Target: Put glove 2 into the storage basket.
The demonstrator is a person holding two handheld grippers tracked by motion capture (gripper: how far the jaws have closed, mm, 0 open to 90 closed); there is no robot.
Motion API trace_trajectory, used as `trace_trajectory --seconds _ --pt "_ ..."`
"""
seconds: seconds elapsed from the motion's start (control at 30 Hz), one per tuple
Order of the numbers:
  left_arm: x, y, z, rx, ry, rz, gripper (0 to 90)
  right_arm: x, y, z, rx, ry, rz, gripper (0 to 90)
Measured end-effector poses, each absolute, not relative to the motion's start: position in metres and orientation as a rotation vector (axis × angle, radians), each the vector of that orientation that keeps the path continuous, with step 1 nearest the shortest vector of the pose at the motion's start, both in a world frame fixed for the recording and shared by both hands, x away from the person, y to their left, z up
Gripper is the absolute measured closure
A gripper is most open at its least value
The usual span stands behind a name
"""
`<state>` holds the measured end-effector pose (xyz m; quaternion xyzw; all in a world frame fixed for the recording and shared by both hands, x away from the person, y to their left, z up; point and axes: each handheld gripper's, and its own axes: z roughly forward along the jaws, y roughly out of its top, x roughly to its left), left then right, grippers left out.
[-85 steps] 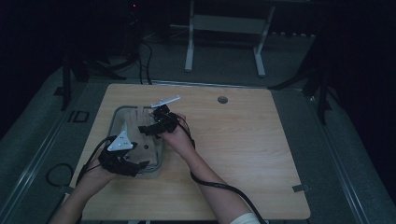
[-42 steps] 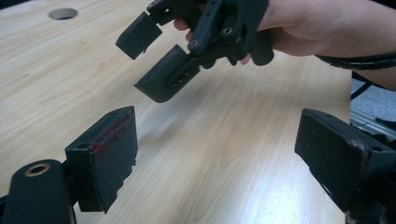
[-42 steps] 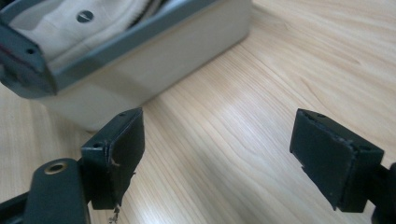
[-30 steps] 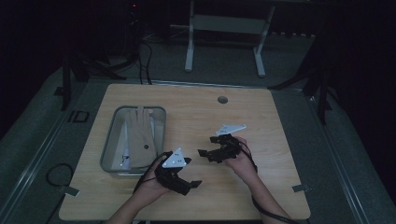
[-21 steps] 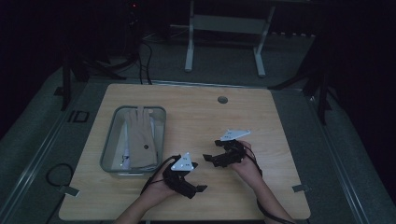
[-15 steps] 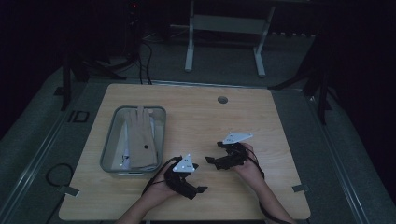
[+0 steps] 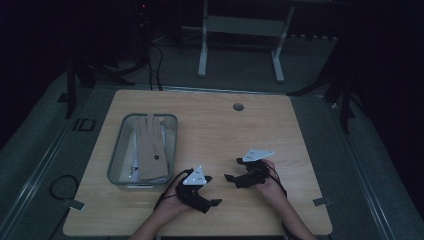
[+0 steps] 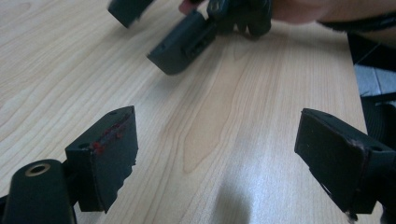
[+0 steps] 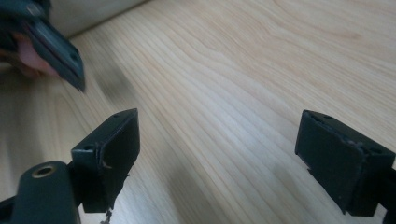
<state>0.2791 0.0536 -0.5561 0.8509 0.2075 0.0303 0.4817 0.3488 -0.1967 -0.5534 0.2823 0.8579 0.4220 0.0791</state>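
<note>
1. The room is dark; a light wooden table [image 7: 210, 130] stands on a grey floor, with a white frame stand [image 7: 240, 35] behind its far edge.
2. The left hand-held gripper [image 7: 207, 196] is low over the table's near edge, held in the person's left hand [image 7: 172, 210], its tips aimed to the person's right. A grey three-cornered plate sits on top of it.
3. In the left gripper view its jaws stand wide apart, released, with bare wood between them and nothing gripped.
4. The right hand-held gripper [image 7: 234, 176] is just to the right of the left one, near it but not touching, held in the right hand [image 7: 270, 185]. Its tips aim left, toward the left hand-held gripper.
5. In the right gripper view its jaws are likewise spread wide and released, over bare wood, with nothing between them.
6. Each gripper view catches the other hand-held gripper's black jaws ahead, close by, at the upper edge.
7. A grey bin [image 7: 117, 160] sits on the table ahead and to the left of the left hand-held gripper, near it, well apart from the right one.
8. A tan glove [image 7: 150, 150] lies lengthwise in the bin, fingers toward the far end, on top of something white that I cannot make out.
9. A small round grommet [image 7: 238, 106] is set in the table far ahead of both hand-held grippers.
</note>
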Motion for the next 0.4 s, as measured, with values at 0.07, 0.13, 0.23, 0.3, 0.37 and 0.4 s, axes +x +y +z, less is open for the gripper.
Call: trace_trajectory --seconds 0.07,0.13,0.23,0.3,0.37,0.4 --pt "0.2784 0.053 -0.557 2.09 0.499 0.074 13.3 0.3494 -0.1988 -0.5562 0.847 2.566 1.242 13.6" --pt "0.2777 0.0524 -0.5579 2.089 0.496 0.071 13.4 0.3495 -0.2006 -0.557 0.851 2.56 1.242 13.7" --pt "0.2773 0.0518 -0.5578 2.089 0.496 0.069 13.3 0.3498 -0.2008 -0.5569 0.848 2.55 1.249 13.7" --pt "0.2776 0.052 -0.5579 2.09 0.497 0.067 13.4 0.3497 -0.2003 -0.5571 0.844 2.55 1.236 13.7" --pt "0.2778 0.052 -0.5578 2.09 0.497 0.068 13.3 0.3497 -0.2001 -0.5573 0.844 2.548 1.231 13.8" --pt "0.2778 0.0521 -0.5577 2.088 0.497 0.067 13.3 0.3498 -0.2001 -0.5573 0.843 2.545 1.23 13.7"
